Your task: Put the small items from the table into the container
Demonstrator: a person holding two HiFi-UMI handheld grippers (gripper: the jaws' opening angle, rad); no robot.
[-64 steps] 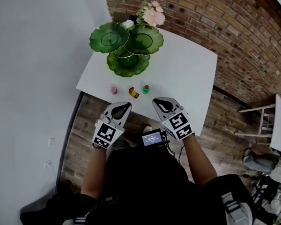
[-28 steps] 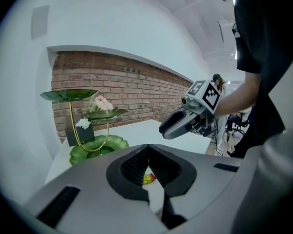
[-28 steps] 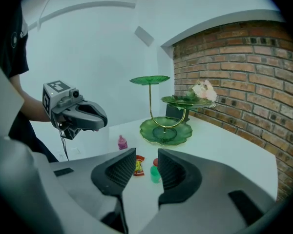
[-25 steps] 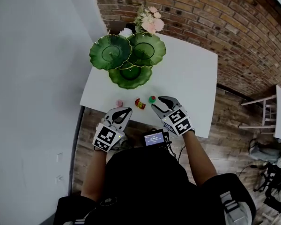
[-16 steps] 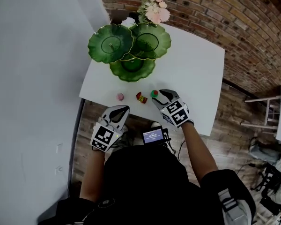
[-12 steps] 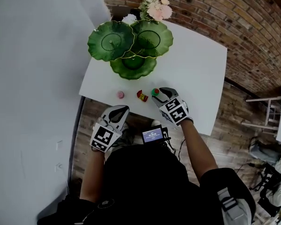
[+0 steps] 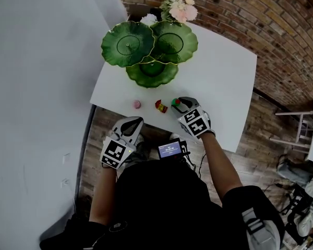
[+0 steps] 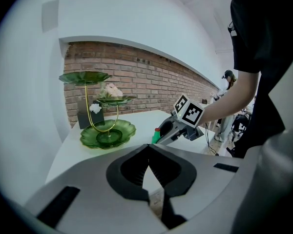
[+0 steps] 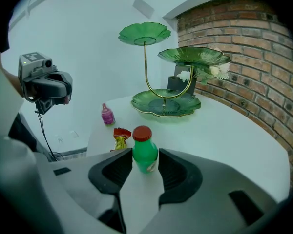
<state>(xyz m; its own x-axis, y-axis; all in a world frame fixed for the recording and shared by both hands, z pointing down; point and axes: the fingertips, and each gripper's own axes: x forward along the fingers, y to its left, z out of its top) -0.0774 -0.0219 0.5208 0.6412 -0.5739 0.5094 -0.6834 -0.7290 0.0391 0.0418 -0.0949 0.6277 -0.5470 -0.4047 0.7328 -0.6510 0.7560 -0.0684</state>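
My right gripper (image 7: 181, 104) is down at the surface (image 7: 214, 87) with the small green bottle (image 9: 145, 155) standing upright between its jaws, which are closing but not yet pressing on it. My left gripper (image 7: 134, 121) is shut and empty, off the near edge. I judge the grasp should land on the bottle's body, below the red cap, with both pads meeting it evenly so it doesn't tip or squirt out. The wrapped sweet (image 9: 121, 138) lies just beside it and the pink bottle (image 9: 107, 114) farther left, so I'd lift straight up before heading for the green tiered dish (image 7: 164, 74), steering clear of its gold stem
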